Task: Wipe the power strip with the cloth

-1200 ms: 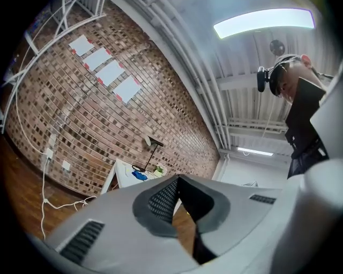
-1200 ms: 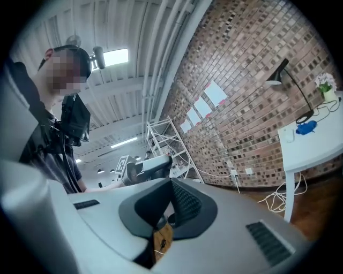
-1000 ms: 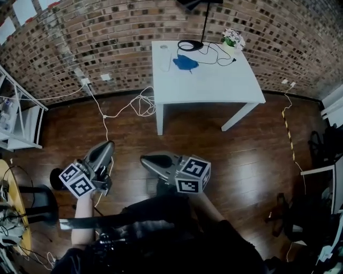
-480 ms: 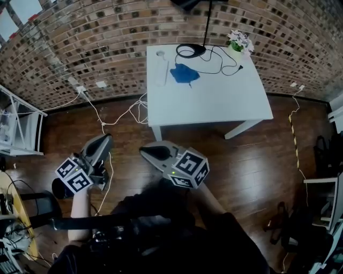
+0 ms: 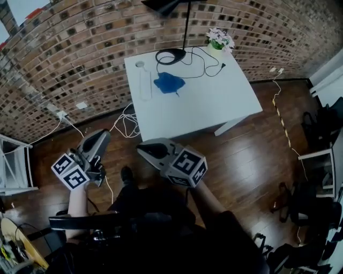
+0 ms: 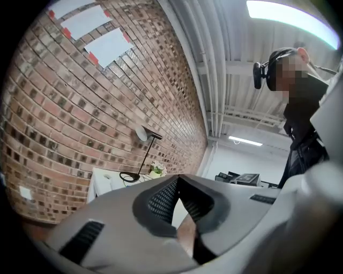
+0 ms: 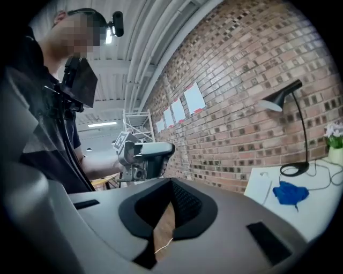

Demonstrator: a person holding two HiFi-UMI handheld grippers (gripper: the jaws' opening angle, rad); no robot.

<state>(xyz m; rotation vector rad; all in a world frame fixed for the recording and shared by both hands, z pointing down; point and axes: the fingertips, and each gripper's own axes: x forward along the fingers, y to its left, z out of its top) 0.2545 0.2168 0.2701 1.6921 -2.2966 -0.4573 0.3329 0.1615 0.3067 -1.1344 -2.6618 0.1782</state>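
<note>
white counter (image 5: 214, 104) by a brick wall, white power strip (image 5: 143, 85) along its left edge, blue cloth (image 5: 169, 83) just beside it, left tongs (image 5: 101, 138) and right tongs (image 5: 143, 150) both pressed together, empty, above wood floor (image 5: 252, 160) short of the counter's near edge

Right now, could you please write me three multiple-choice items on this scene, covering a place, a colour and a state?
1. Where on the table does the cloth lie?
A. far side, near the lamp
B. near edge
C. hanging off the right side
2. What colour is the cloth?
A. red
B. blue
C. yellow
3. What is the state of the right gripper?
A. fingers wide apart
B. fingers shut on the cloth
C. fingers shut on nothing
Answers: A, it lies by the lamp's base. B, it shows blue on white. C, the fingertips meet with nothing between.
</note>
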